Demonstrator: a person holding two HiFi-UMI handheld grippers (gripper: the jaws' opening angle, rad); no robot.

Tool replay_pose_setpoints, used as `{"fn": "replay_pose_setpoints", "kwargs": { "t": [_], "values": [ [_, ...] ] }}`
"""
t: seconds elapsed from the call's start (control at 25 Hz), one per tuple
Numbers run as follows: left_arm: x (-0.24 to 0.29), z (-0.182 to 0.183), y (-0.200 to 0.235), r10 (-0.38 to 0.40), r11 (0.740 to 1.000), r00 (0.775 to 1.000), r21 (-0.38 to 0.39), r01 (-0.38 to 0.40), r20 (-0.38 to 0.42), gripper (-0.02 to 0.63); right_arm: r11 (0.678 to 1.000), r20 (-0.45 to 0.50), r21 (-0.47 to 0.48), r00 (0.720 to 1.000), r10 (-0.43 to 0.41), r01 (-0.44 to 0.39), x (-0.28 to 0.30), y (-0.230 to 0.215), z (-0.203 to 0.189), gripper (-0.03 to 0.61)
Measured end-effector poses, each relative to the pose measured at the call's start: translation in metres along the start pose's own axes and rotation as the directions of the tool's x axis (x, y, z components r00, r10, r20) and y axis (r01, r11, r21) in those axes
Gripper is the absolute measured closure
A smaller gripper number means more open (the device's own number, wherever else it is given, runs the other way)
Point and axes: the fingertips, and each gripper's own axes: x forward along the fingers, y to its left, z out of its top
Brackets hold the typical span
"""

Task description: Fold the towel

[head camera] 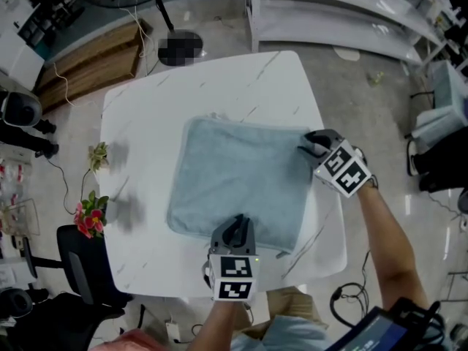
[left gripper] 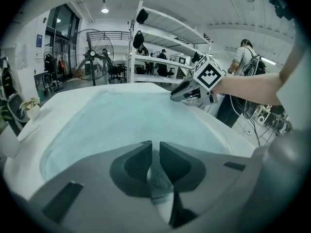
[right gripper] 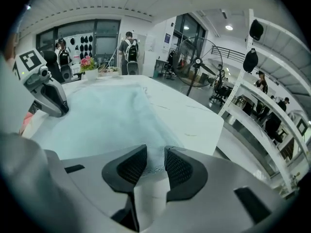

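Observation:
A light blue towel (head camera: 234, 181) lies flat on the white marble table (head camera: 146, 115). My left gripper (head camera: 236, 225) is at the towel's near edge and is shut on a pinch of the fabric, which shows between the jaws in the left gripper view (left gripper: 155, 154). My right gripper (head camera: 311, 146) is at the towel's right edge. In the right gripper view its jaws (right gripper: 155, 160) stand apart, with the towel's hemmed edge (right gripper: 154, 170) lying loose between them. Each gripper view also shows the other gripper across the towel: the right gripper (left gripper: 187, 92) and the left gripper (right gripper: 51, 98).
A pot of red flowers (head camera: 89, 218) and a small green plant (head camera: 99, 154) stand at the table's left edge. A black chair (head camera: 77, 265) is at the near left, white shelving (head camera: 344, 13) behind the table, a fan stand (head camera: 157, 2) at the far left.

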Motion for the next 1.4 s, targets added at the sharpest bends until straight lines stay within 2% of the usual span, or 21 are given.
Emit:
{"fn": "replay_pose_setpoints", "kwargs": {
  "t": [0.12,0.2,0.48,0.68,0.92,1.2,1.28,1.4],
  "values": [
    [-0.006,0.015,0.003,0.002,1.000,0.999,0.016,-0.002,0.040,0.558,1.000,0.012,-0.021,1.000,-0.017,0.018,-0.016,0.002,0.007,0.449],
    [-0.012,0.027,0.007,0.001,1.000,0.998,0.019,-0.003,0.070,0.558,1.000,0.042,0.009,0.999,-0.029,0.029,-0.030,-0.001,0.016,0.445],
    [-0.045,0.073,0.014,-0.017,0.998,0.986,0.068,0.006,0.168,0.558,0.976,0.139,0.214,0.988,-0.073,0.042,-0.087,-0.005,0.050,0.434],
    [-0.065,0.095,0.019,-0.039,0.994,0.975,0.104,0.016,0.220,0.558,0.927,0.131,0.370,0.985,-0.117,0.061,-0.105,0.014,0.032,0.431],
    [-0.079,0.087,0.041,-0.047,0.994,0.972,0.109,0.022,0.231,0.557,0.821,0.058,0.568,0.992,-0.111,0.058,-0.089,0.076,-0.012,0.430],
    [-0.090,0.061,0.063,-0.070,0.993,0.974,0.106,0.048,0.215,0.558,0.686,-0.040,0.719,0.992,-0.118,0.110,-0.073,0.120,-0.044,0.426],
    [-0.094,0.055,0.070,-0.076,0.993,0.973,0.101,0.055,0.217,0.558,0.632,-0.065,0.765,0.991,-0.120,0.127,-0.070,0.127,-0.050,0.426],
    [-0.099,0.049,0.083,-0.078,0.994,0.972,0.091,0.059,0.223,0.558,0.534,-0.101,0.829,0.984,-0.150,0.166,-0.069,0.128,-0.062,0.436]
  ]
}}
